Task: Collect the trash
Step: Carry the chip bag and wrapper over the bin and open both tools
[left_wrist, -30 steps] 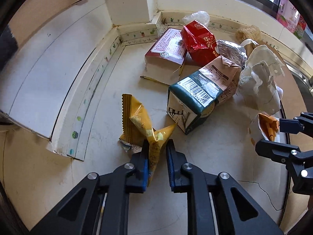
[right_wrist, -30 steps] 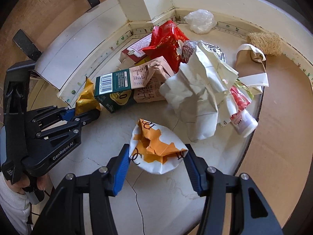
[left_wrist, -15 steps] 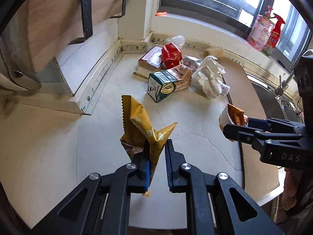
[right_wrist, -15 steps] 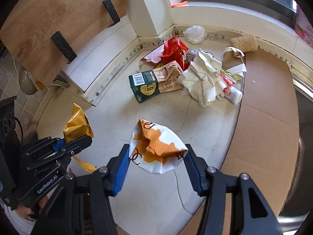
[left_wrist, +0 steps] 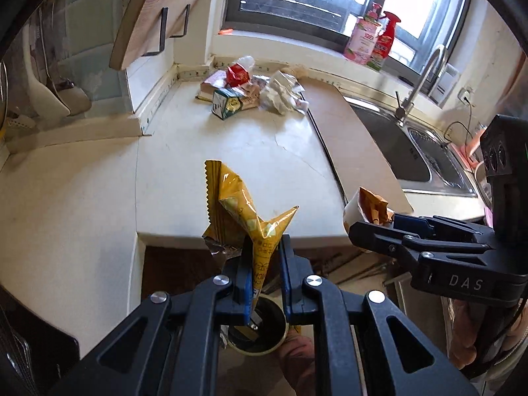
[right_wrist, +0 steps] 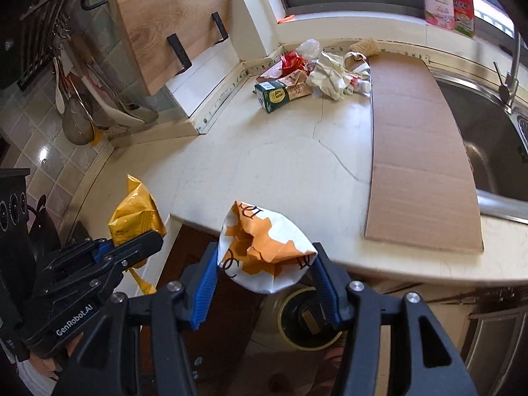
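My left gripper is shut on a crumpled yellow snack wrapper, held off the counter's front edge. My right gripper is shut on a squashed white and orange paper cup, also past the edge. Each gripper shows in the other's view: the right gripper with the cup, the left gripper with the wrapper. Below both, on the floor, stands a dark round bin with a yellow rim, seen too as the bin. The remaining trash pile lies far back on the counter.
A green carton, red bag and crumpled white paper make up the pile. A cardboard sheet lies beside the steel sink. A wooden board hangs at the left wall. Dark cabinet fronts lie under the counter.
Both grippers have drawn back from the trash pile and risen, carrying the wrapper and the cup past the counter's front edge, over the floor bin.
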`<state>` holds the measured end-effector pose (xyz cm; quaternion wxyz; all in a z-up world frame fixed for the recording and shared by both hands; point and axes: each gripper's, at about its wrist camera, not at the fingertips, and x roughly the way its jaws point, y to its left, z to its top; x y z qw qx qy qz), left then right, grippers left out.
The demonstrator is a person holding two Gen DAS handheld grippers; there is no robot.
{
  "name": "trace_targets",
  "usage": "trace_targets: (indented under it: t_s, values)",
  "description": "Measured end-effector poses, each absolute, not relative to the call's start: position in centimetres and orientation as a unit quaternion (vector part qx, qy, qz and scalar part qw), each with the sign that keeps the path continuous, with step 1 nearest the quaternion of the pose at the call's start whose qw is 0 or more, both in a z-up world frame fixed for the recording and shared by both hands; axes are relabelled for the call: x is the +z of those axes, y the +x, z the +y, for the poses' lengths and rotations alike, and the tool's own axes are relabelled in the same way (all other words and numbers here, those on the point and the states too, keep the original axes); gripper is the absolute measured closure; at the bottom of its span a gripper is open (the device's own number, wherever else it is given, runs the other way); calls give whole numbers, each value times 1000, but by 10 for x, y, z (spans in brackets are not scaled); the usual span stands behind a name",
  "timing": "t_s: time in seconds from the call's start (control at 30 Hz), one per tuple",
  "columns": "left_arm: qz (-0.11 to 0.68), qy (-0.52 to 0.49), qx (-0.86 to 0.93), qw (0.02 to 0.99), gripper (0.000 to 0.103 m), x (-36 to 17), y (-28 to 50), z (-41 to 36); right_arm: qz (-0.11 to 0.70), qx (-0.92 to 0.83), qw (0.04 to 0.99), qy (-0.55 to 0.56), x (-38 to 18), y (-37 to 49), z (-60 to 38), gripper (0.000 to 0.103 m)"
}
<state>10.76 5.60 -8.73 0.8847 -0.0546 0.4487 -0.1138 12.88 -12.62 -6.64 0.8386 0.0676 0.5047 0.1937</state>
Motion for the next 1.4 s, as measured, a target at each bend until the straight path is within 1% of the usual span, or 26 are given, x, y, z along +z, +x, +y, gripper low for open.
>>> trace_targets:
  t_s: [0.13, 0.37, 0.53, 0.67, 0.8, 0.9, 0.97, 1.0, 1.03, 1.07, 1.13, 1.2, 1.23, 1.27, 1.4]
  values:
    - [476, -60, -142, 866, 92, -112, 79, 50, 523, 173, 831, 83, -83, 83, -126, 48]
    - [531, -58, -170, 828, 92, -172, 55, 29, 585, 145, 795, 73, -141, 41, -132, 48]
    - [569, -47, -172, 803, 91, -243, 57, 12, 619, 131, 771, 65, -206, 35, -143, 48]
    - [600, -36, -155, 784, 91, -312, 65, 5, 635, 124, 760, 58, -265, 42, -151, 48]
    - [623, -48, -145, 767, 89, -366, 77, 2, 659, 120, 739, 61, -326, 48, -157, 48]
    - [627, -46, -140, 765, 82, -397, 84, 1, 670, 121, 730, 56, -365, 58, -158, 48]
    - [629, -52, -141, 763, 72, -413, 88, 2, 677, 121, 724, 51, -388, 65, -159, 48]
    - [629, -54, -140, 763, 69, -418, 89, 3, 680, 121, 721, 51, -399, 68, -159, 48]
    - [629, -58, -141, 763, 60, -424, 91, 5, 684, 121, 718, 50, -408, 72, -159, 48]
    - [630, -62, -139, 762, 47, -429, 93, 8, 687, 121, 715, 49, -416, 76, -159, 48]
    - [633, -67, -133, 760, 41, -440, 96, 11, 691, 123, 710, 48, -429, 84, -159, 48]
    - [636, -61, -127, 758, 38, -446, 95, 11, 694, 129, 707, 50, -440, 91, -158, 48]
    - [638, -55, -119, 759, 33, -450, 95, 12, 694, 130, 706, 50, -443, 95, -157, 48]
    - [639, -50, -112, 760, 30, -453, 93, 13, 696, 133, 704, 50, -448, 99, -156, 48]
    - [640, -53, -88, 761, 29, -458, 91, 23, 708, 140, 690, 53, -461, 105, -154, 47]
